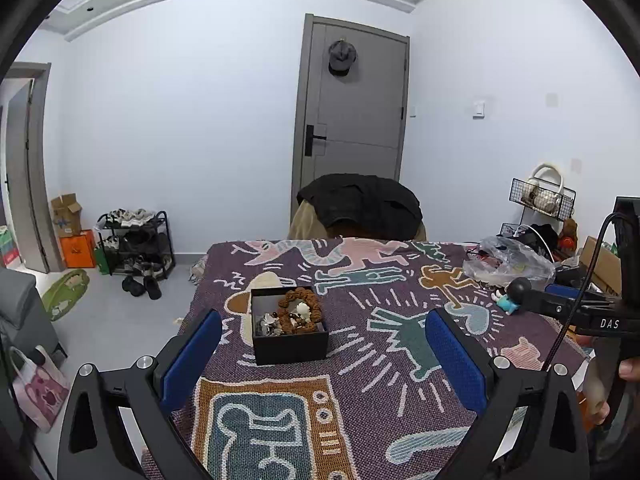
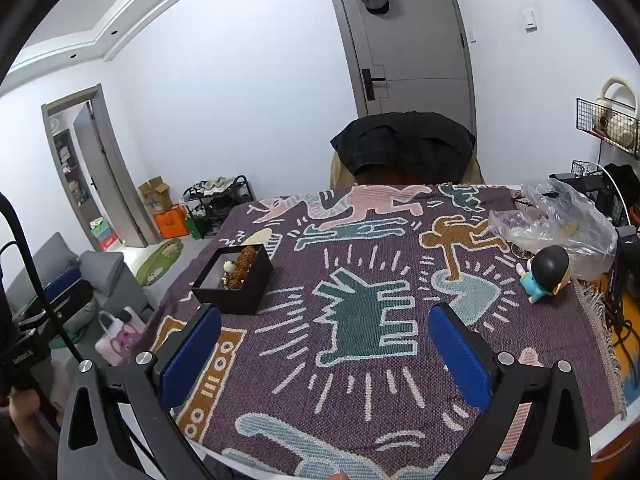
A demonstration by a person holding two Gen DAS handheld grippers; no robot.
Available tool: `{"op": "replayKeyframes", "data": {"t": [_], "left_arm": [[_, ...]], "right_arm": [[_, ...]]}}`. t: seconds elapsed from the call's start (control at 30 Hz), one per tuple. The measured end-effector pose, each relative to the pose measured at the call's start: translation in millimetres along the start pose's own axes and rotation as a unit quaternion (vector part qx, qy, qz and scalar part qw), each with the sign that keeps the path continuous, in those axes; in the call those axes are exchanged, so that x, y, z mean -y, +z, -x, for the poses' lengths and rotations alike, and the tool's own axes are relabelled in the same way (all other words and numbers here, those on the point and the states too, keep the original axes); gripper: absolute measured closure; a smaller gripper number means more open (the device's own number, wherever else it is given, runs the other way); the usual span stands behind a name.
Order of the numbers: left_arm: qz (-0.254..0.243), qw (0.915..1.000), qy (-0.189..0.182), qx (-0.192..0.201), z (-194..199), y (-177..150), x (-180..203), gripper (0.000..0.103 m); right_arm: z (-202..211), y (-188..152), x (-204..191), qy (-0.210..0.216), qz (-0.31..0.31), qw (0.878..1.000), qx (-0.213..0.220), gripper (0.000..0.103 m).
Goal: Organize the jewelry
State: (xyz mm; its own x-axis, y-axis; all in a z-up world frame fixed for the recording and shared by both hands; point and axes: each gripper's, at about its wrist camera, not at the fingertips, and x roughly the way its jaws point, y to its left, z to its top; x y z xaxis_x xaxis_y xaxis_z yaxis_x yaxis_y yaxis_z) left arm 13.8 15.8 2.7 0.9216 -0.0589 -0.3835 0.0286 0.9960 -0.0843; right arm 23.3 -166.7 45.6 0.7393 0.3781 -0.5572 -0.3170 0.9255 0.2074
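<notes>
Table cover: a purple woven blanket (image 1: pixel 360 380) with cartoon figures in teal, pink, orange and pale blue lies over the whole tabletop, its fringe showing at the right edge in the right wrist view.
Chair: a chair (image 1: pixel 360 208) stands at the far side of the table in front of a grey door, with a black jacket draped over its back.
Plastic bag: a crumpled clear bag (image 2: pixel 560 224) lies at the far right of the blanket.
Left gripper: the left gripper (image 1: pixel 324 356) hovers above the near part of the blanket, its blue-padded jaws spread wide and holding nothing; the box sits just ahead, between them and nearer the left finger.
Right gripper: the right gripper (image 2: pixel 324 356) also hangs over the blanket with jaws wide apart and nothing between them, well apart from the box.
Jewelry box: a black open-topped box (image 1: pixel 289 330) rests on the left part of the blanket.
Figurine: a small toy (image 2: pixel 544 276) with a black head and a blue body lies near the bag.
Jewelry: a brown beaded bracelet (image 1: pixel 299 310) leans inside the box over a jumble of small pieces too fine to tell apart.
</notes>
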Motion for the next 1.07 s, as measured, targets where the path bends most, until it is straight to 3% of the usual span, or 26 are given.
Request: {"op": "replayKeyframes", "data": {"t": [1.07], "left_arm": [[-0.01,0.9999,-0.002,-0.012,-5.2,-5.8,6.3,0.0]], "right_arm": [[2.7,2.7,5.1,-0.017,0.006,1.0,-0.008,0.0]]}}
